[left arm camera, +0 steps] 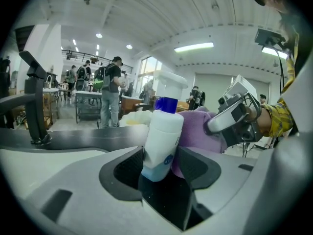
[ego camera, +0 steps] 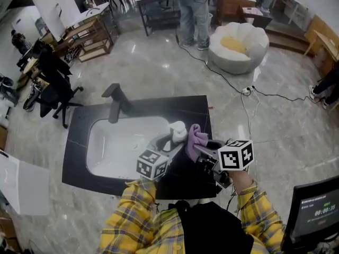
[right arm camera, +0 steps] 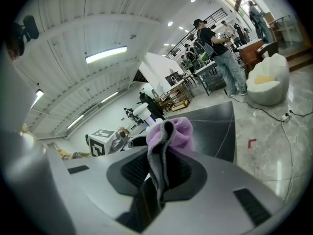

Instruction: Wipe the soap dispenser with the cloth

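A white soap dispenser (left arm camera: 161,138) with a blue collar and white pump head stands upright between the jaws of my left gripper (left arm camera: 161,168), which is shut on it. In the head view the dispenser (ego camera: 177,130) is held above the right end of the sink. My right gripper (right arm camera: 159,173) is shut on a purple and grey cloth (right arm camera: 168,141). The cloth (ego camera: 196,138) presses against the dispenser's right side, and in the left gripper view this cloth (left arm camera: 205,136) lies right behind the bottle. The right gripper (ego camera: 204,151) sits just right of the left gripper (ego camera: 168,144).
A white basin (ego camera: 114,144) is set in a black counter (ego camera: 196,110), with a black tap (ego camera: 116,102) at its back left. Cables (ego camera: 249,97) run over the marble floor to the right. A white beanbag seat (ego camera: 238,46), desks and a standing person are farther off.
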